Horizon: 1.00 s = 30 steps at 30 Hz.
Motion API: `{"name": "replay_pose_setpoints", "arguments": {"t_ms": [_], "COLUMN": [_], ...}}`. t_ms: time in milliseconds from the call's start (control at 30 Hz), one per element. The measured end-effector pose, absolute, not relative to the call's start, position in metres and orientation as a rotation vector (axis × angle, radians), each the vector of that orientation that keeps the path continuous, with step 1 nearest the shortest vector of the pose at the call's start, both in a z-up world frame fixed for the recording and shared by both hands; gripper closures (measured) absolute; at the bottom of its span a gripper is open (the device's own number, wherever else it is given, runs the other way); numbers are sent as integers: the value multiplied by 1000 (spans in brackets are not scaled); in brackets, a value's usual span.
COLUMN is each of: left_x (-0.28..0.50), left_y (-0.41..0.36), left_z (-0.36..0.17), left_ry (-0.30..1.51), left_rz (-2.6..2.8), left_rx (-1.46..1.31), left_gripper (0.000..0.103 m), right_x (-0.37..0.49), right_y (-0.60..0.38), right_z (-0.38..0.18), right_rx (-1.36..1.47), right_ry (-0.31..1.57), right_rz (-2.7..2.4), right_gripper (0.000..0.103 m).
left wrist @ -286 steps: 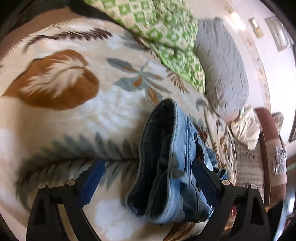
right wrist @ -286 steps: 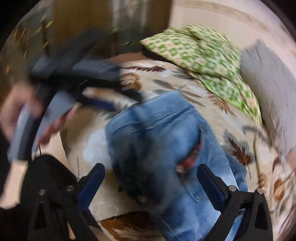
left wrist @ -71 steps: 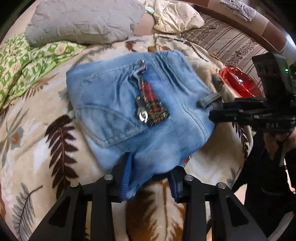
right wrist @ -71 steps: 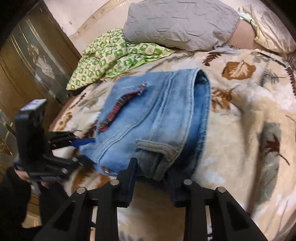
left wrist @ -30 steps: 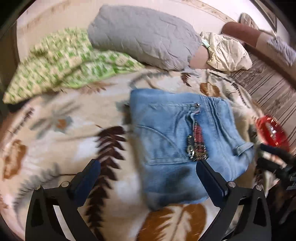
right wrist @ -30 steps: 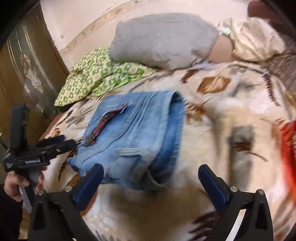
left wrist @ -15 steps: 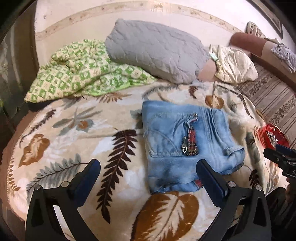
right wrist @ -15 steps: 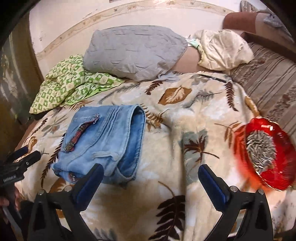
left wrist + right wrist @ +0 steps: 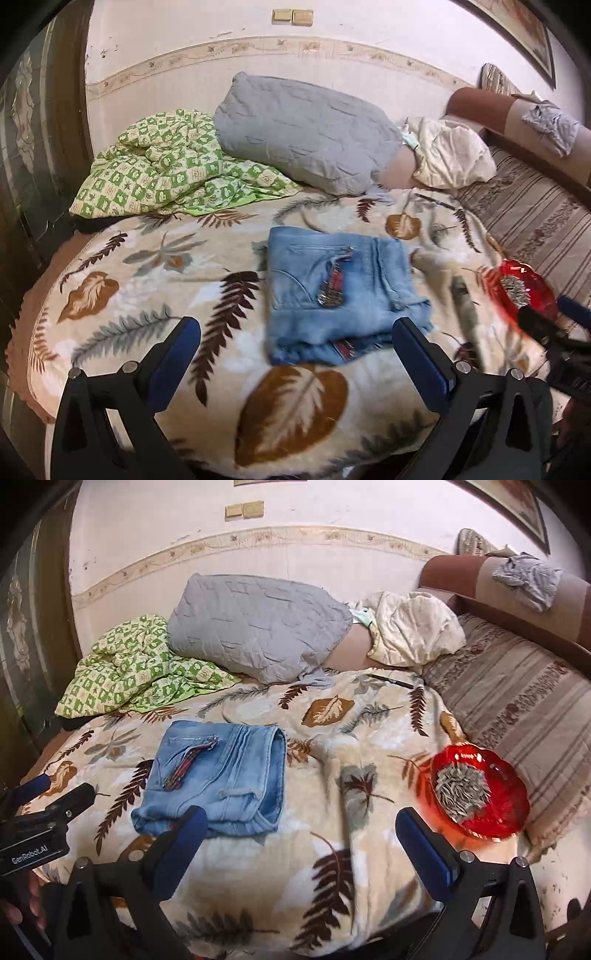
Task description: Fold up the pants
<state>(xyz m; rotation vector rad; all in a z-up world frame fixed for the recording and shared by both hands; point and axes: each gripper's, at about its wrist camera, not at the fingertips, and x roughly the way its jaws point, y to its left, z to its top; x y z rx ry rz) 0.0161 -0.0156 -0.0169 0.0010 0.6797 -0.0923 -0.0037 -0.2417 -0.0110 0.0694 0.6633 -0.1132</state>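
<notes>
Light blue jeans [image 9: 332, 291] lie folded into a compact rectangle on the leaf-patterned blanket [image 9: 155, 280], a red plaid trim showing at the pocket. In the right wrist view the folded jeans [image 9: 221, 775] sit left of centre. My left gripper [image 9: 295, 354] is open, pulled back above the bed's near edge, with nothing between its blue pads. My right gripper [image 9: 301, 838] is open too, held back over the blanket [image 9: 351, 849] to the right of the jeans. Neither touches the denim. The left gripper's body also shows at the left edge of the right wrist view.
A red glass dish of seeds [image 9: 476, 794] rests on the blanket to the right of the jeans. At the back lie a grey pillow [image 9: 303, 129], a green checked cloth [image 9: 166, 166] and a cream bundle [image 9: 447, 155]. A striped sofa [image 9: 517, 701] runs along the right.
Both grippers, shut on the jeans' near edge 2.4 s ago, have let go and drawn back from the bed. The folded jeans stay put and look smaller in both views.
</notes>
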Motion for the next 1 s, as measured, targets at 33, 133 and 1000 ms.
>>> {"name": "replay_pose_setpoints", "arguments": {"t_ms": [33,133,1000], "left_x": [9,-5,-14], "left_y": [-18,-22,-23], "left_z": [-17,-16,-15], "left_ry": [679,685,693], "left_rz": [-90,-118,-105], "left_rx": [-6,-22,-35], "left_gripper": [0,0,0], "right_x": [-10,-24,-33], "right_y": [-242,-242,-235], "right_z": [-13,-18,-21], "right_rx": [78,103,95], "right_ry": [663,668,682], "right_rz": [-120,-124,-108], "right_gripper": [0,0,0]}}
